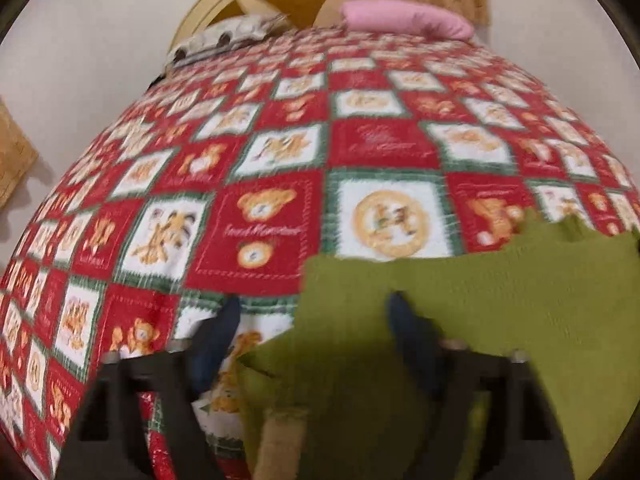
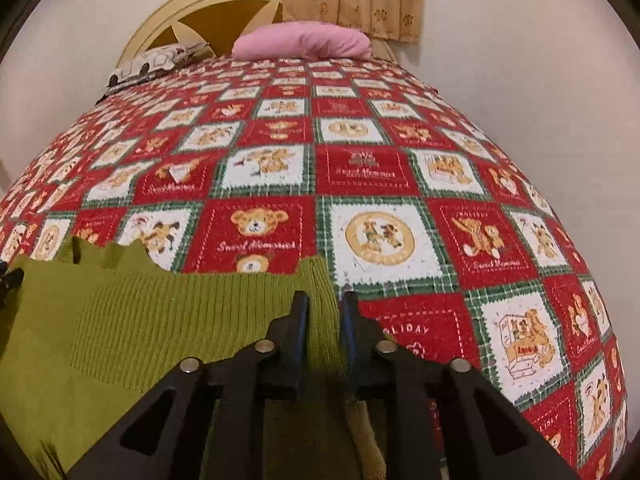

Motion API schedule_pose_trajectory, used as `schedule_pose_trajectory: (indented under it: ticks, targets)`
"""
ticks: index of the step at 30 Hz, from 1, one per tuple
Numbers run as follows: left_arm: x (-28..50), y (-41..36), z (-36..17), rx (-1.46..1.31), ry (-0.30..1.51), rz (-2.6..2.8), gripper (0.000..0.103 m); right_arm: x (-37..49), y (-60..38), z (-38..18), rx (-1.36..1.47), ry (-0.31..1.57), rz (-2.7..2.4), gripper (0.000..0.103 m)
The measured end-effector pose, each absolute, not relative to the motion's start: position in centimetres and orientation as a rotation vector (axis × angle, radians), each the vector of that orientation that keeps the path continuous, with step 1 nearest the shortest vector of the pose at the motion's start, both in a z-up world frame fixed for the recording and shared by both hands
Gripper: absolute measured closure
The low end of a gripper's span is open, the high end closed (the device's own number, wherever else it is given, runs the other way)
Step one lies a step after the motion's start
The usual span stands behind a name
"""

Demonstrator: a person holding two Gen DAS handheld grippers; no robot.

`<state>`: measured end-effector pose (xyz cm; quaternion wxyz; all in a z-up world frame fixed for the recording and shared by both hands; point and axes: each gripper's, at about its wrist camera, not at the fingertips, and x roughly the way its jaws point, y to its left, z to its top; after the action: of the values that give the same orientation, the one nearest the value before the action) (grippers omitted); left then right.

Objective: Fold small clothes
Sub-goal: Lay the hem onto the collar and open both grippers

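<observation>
Green knitted garment lying on the bed's teddy-bear quilt, near its foot edge; a pink pillow lies well apart at the headboard. Left hand-held gripper: fingers wide apart, the garment's corner between them but unpressed. Right hand-held gripper: fingers narrowly apart, straddling the ribbed edge, no clear pinch visible. Judged step: setting down a fold, both corners being let go. The next move probably calls for lifting clear, then regrasping for another fold.
</observation>
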<state>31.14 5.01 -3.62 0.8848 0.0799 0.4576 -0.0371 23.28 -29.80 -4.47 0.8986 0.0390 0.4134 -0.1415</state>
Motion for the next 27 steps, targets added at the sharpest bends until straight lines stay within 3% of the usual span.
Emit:
schedule_pose_trajectory:
  ticks: [4,9,16,22,27]
  targets:
    - [31.2,8.6,-2.5,0.004,0.992,-0.107,0.018,18.3,-30.9,-0.4,0.126,0.69,-0.428,0.079]
    - [26.0,10.3,0.8,0.013,0.895,-0.075,0.019,12.6,-30.0,2.2,0.118,0.661,-0.383,0.079]
    - [17.4,5.7,2.1,0.149,0.834,-0.24,0.019,7.5,-26.8,-0.5,0.151,0.795,-0.273,0.079]
    - [14.3,3.9,-1.6,0.235,0.902,-0.223,0.019,4.2,-24.1,-4.5,0.023,0.914,-0.256,0.079]
    - [12.4,5.3,-2.1,0.269,0.864,-0.185,0.01,1.4,-24.0,-4.7,0.001,0.887,-0.263,0.08]
